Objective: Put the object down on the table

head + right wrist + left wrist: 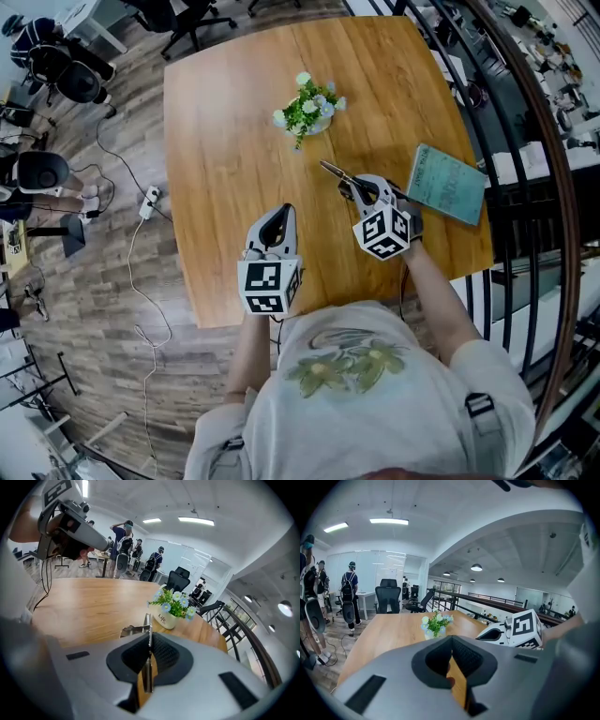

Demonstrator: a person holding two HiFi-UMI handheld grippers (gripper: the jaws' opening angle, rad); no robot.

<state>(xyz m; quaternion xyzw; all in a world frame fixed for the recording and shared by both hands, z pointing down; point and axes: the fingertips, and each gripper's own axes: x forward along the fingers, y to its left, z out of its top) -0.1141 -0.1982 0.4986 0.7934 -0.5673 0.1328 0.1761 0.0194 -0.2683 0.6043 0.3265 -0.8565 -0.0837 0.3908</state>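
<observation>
My right gripper [361,187] is shut on a thin metal tool [335,172], which sticks out past the jaws toward the far left, over the wooden table [216,150]. In the right gripper view the tool [147,623] stands edge-on between the dark pads [164,653], with a bent flap on its left side. I cannot tell how high it is above the table. My left gripper [284,212] hovers near the table's front edge, to the left of the right one. It is shut with nothing in it [451,641].
A small white pot of flowers [309,108] stands at the table's far middle, beyond the tool. A teal book [446,184] lies by the right edge. A railing and a drop lie to the right; office chairs and people stand on the floor to the left.
</observation>
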